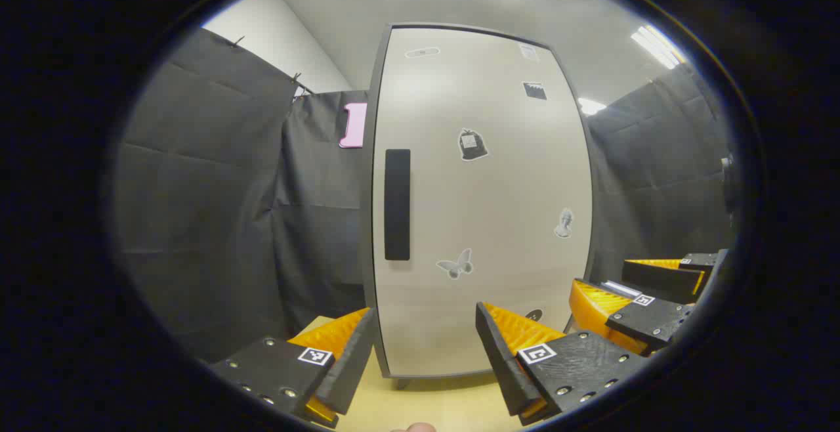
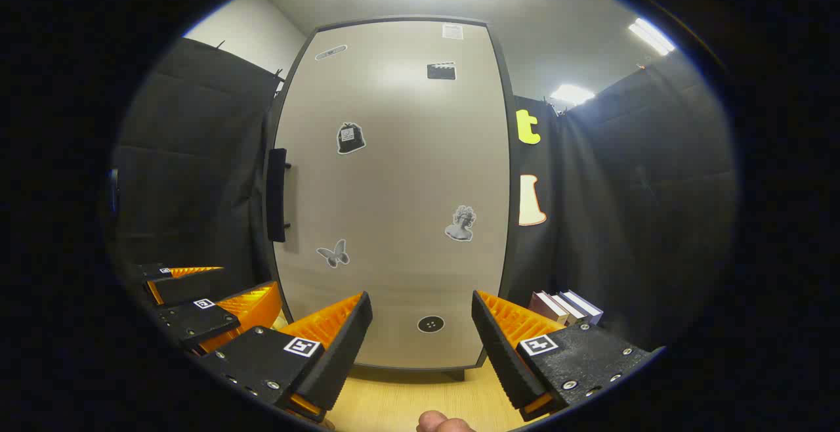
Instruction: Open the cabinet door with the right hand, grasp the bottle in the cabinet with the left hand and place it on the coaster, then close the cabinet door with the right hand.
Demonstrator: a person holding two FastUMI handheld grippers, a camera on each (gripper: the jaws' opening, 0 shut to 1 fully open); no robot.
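- Cabinet door: closed, upright, directly ahead of both claws.
- Handle: vertical bar on the door's left edge, up and left of the right gripper.
- Right gripper: jaws wide apart, empty.
- Left gripper: parted, empty; sits nearer the handle side.
- Bottle: presumably behind the door.
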